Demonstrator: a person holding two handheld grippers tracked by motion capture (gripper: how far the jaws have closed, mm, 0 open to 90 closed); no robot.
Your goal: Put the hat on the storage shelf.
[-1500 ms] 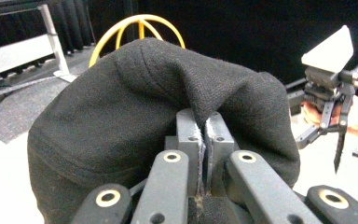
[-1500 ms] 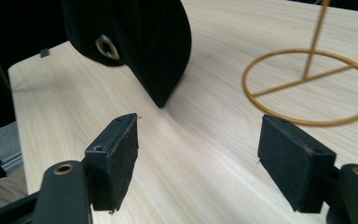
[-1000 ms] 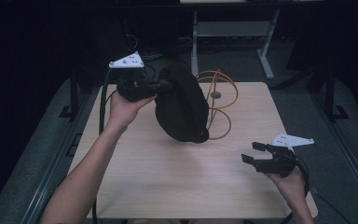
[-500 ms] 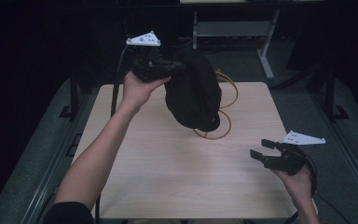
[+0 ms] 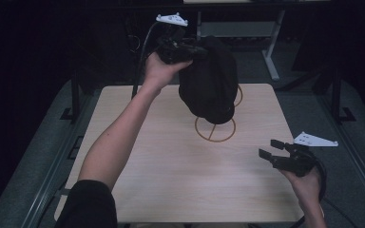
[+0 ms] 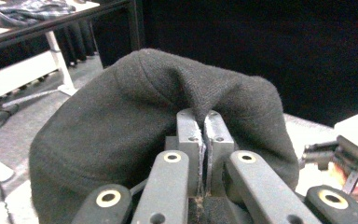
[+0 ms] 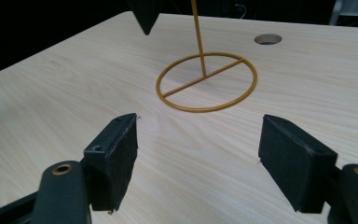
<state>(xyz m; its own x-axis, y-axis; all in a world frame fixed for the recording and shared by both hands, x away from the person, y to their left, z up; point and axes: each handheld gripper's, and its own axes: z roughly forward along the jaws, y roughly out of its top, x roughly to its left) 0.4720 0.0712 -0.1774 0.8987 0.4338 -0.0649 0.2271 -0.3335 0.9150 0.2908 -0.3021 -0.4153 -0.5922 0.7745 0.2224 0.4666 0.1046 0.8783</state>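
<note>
Left tool [image 5: 197, 51] pinched tight on black hat [image 5: 209, 80]; right tool [image 5: 272, 153] wide open, empty. Lower squarely over gold stand [image 5: 215, 128], then release.

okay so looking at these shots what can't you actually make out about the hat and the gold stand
- High view: the black hat, pinched by the left gripper, covers the top of the gold wire stand; whether they touch is unclear.
- Right gripper view: the stand's post is cut off by the top edge.
- Left gripper view: the hat hides the stand.
</note>
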